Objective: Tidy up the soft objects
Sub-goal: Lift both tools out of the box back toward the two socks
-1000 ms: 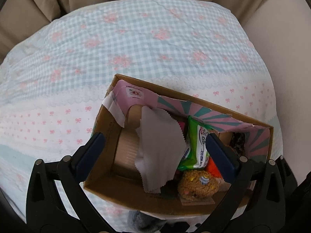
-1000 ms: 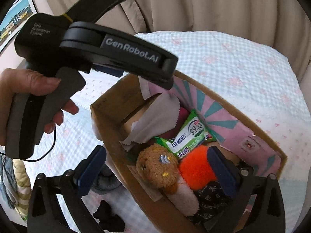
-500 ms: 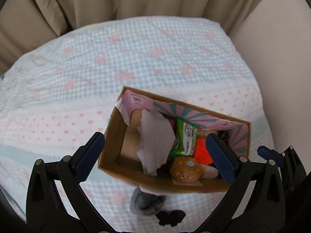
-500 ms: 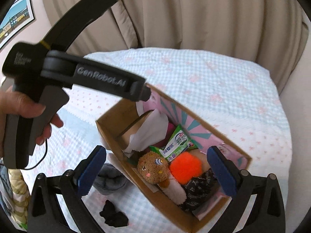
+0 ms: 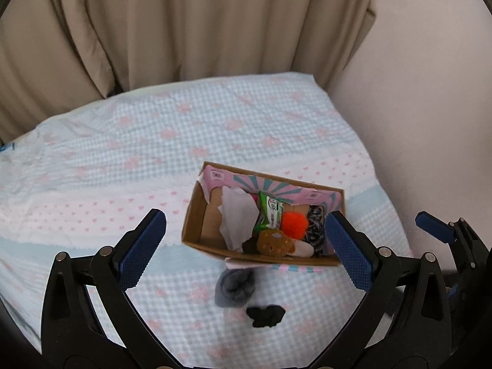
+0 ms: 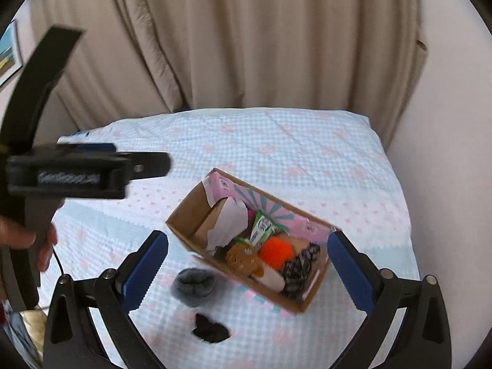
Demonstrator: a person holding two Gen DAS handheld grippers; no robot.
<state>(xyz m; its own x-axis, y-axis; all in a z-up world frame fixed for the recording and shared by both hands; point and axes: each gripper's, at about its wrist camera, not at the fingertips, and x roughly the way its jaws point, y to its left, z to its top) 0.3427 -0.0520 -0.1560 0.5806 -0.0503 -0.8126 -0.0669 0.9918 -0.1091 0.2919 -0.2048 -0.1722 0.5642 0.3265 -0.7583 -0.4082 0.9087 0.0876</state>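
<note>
An open cardboard box [image 5: 196,227] [image 6: 184,215] sits on the bed. Inside lie a white cloth [image 5: 238,215] [image 6: 227,224], a green packet [image 5: 272,210] [image 6: 261,226], an orange pom-pom [image 5: 294,223] [image 6: 275,250], a brown plush [image 5: 273,243] [image 6: 241,258] and a dark patterned fabric [image 5: 315,227] [image 6: 298,272]. In front of the box lie a grey rolled sock [image 5: 235,286] [image 6: 193,286] and a small black item [image 5: 266,315] [image 6: 210,330]. My left gripper [image 5: 246,246] is open, high above the box, holding nothing. My right gripper [image 6: 247,270] is open and empty as well.
The bed [image 5: 123,153] [image 6: 307,153] wears a pale blue checked cover with pink flowers. Beige curtains [image 5: 184,30] hang behind it and a wall [image 5: 415,92] runs along its right side. A hand [image 6: 43,246] holds the left gripper's body [image 6: 67,175] at left.
Both grippers have pulled back and up from the box, which now looks much smaller. The grey sock and black item have come into full view. Nothing was picked up.
</note>
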